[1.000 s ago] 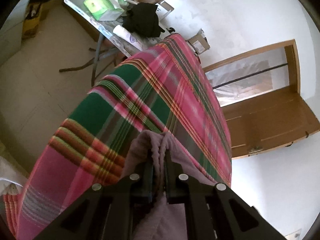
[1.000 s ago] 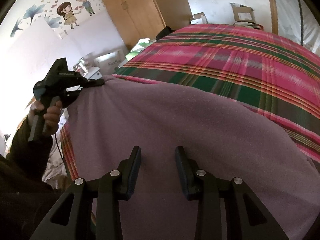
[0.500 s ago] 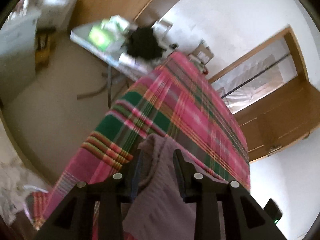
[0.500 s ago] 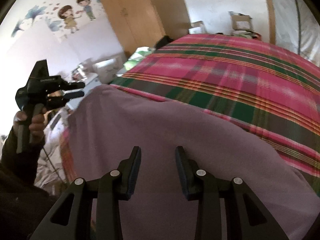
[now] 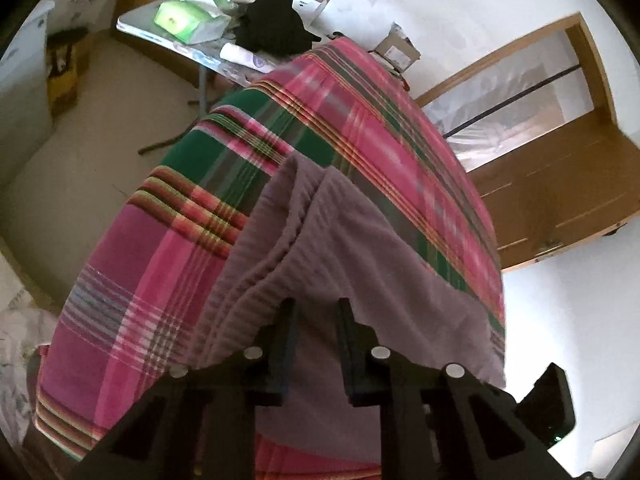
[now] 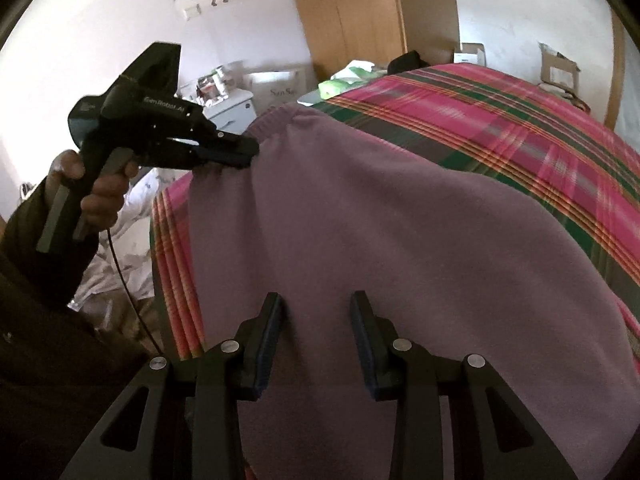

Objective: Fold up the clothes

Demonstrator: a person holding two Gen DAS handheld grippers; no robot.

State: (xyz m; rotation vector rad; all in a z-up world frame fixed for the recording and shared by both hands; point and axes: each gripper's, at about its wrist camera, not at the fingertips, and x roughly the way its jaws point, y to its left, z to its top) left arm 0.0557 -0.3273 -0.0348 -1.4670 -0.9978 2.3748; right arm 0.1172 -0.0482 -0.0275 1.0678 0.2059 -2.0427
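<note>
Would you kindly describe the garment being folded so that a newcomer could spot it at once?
Find the bed with the pink-and-green plaid cover. Spread over its near end lies the mauve knitted garment. It is the only plain, unpatterned cloth on the bed, with a ribbed hem along one edge.

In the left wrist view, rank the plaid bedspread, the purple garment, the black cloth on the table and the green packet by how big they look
1. plaid bedspread
2. purple garment, though it lies nearer the camera, which inflates it
3. black cloth
4. green packet, far off, so its true size is unsure
</note>
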